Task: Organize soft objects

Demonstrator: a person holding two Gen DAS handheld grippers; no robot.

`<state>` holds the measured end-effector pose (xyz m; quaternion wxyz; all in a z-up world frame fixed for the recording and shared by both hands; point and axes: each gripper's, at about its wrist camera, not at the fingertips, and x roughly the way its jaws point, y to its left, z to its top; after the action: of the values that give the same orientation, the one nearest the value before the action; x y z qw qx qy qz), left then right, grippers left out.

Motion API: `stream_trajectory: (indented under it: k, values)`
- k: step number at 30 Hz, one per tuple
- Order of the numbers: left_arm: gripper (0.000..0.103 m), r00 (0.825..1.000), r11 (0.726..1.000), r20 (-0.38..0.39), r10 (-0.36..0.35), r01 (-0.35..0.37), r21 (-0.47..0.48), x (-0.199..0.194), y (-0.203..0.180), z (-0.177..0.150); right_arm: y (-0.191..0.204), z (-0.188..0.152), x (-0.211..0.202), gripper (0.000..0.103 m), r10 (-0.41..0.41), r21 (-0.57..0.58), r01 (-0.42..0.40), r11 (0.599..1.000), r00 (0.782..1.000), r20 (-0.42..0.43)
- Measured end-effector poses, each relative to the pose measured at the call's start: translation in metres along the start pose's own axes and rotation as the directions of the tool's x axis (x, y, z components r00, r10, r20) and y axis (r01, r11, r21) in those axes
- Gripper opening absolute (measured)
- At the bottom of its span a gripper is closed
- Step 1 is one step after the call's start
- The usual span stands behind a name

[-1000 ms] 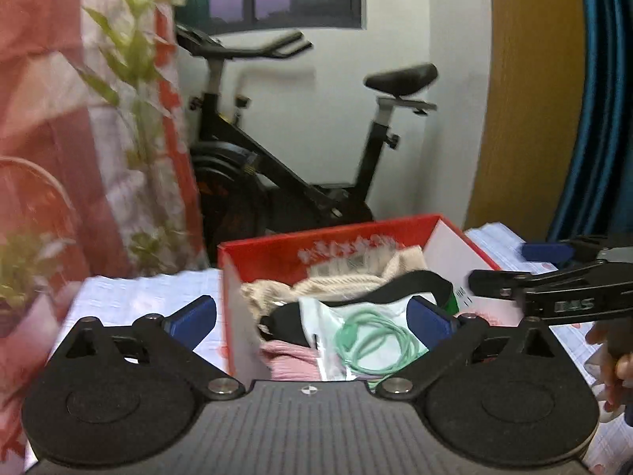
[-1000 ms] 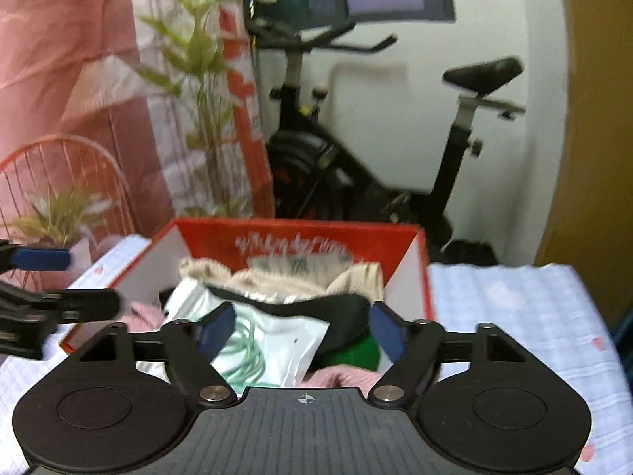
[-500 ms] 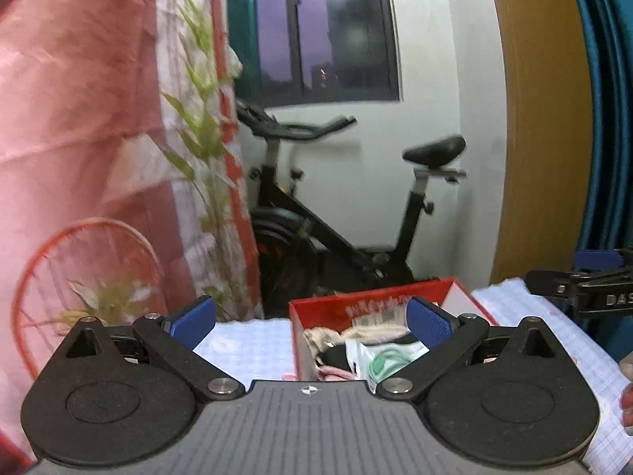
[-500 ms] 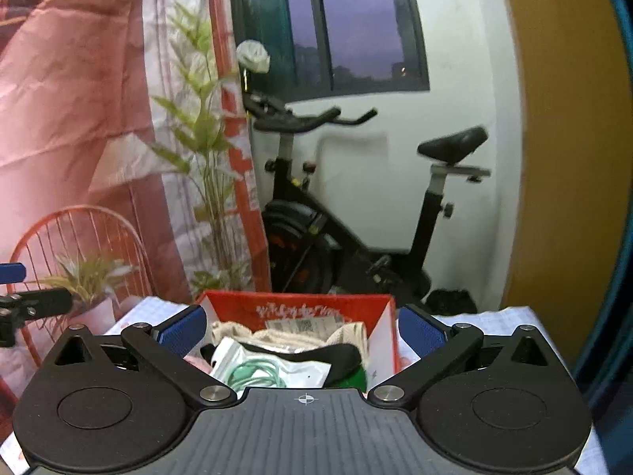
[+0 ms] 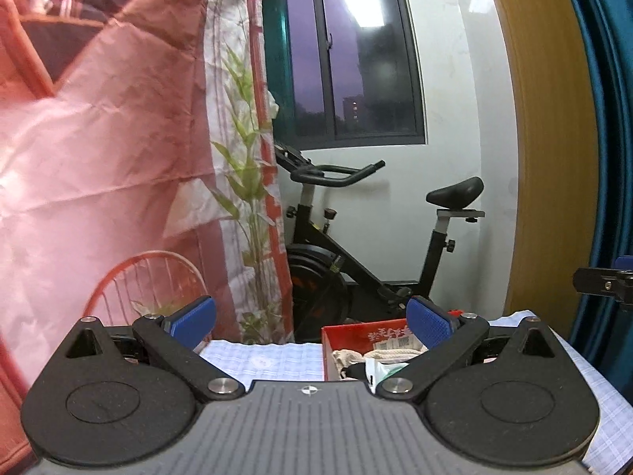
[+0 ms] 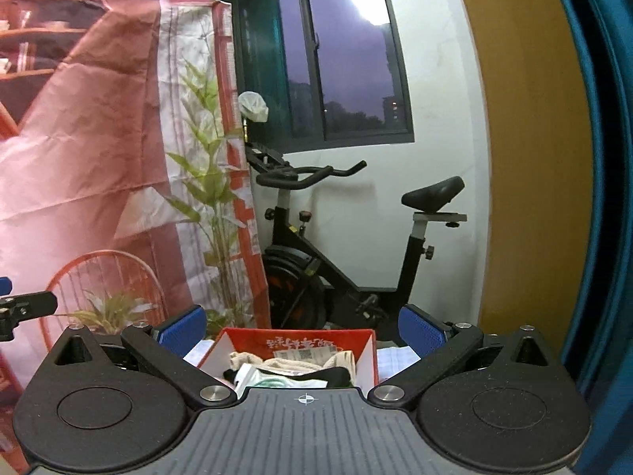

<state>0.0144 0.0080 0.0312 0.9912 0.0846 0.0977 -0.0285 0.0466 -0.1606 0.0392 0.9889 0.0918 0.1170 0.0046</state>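
Red cardboard box [image 6: 368, 352] heaped with cream knit cloth [image 6: 285, 362], a black strap and a white pouch of green cord, on a pale checked tablecloth [image 5: 273, 360]. Low and ahead of right gripper [image 6: 302, 326], jaws wide, empty. Right of centre under left gripper [image 5: 312, 318], likewise spread, empty. Black exercise bike [image 6: 316, 261] behind.

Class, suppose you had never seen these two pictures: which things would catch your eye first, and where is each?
The black exercise bike stands against the white wall under the dark window. Low in front, a red box stuffed with soft items sits on a checked cloth. On the left hangs a large pink printed backdrop.
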Motion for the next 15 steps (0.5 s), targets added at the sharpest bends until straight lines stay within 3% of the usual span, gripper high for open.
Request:
stream_trajectory:
  k: [15]
  values:
    - [0.103, 1.0, 1.0, -0.004, 0.002, -0.002, -0.022, -0.004, -0.002, -0.007, -0.005, -0.002, -0.028, 0.103, -0.045, -0.014, 0.045, 0.999, 0.999, -0.009]
